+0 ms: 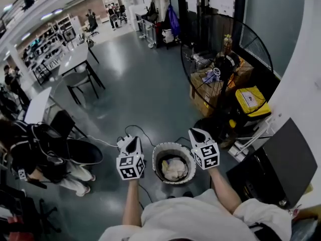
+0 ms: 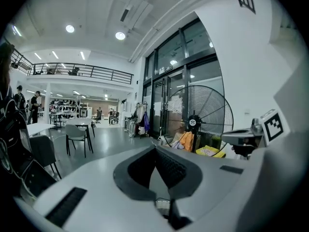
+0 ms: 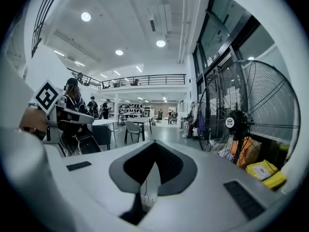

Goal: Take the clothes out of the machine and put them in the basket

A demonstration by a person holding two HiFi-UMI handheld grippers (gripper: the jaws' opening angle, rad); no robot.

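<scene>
Left gripper (image 1: pixel 129 140) and right gripper (image 1: pixel 198 133) jaws together, empty, basket (image 1: pixel 156 155) of clothes (image 1: pixel 174 168) between them, fan (image 1: pixel 225 59) beyond

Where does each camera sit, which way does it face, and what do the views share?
Head view: on the head, steeply down at the basket of clothes; forearms, left gripper, right gripper show.
Left gripper view: on that gripper, roughly level across the hall; its shut jaws.
Right gripper view: likewise, own shut jaws.
Shared: both gripper views catch the fan.
</scene>
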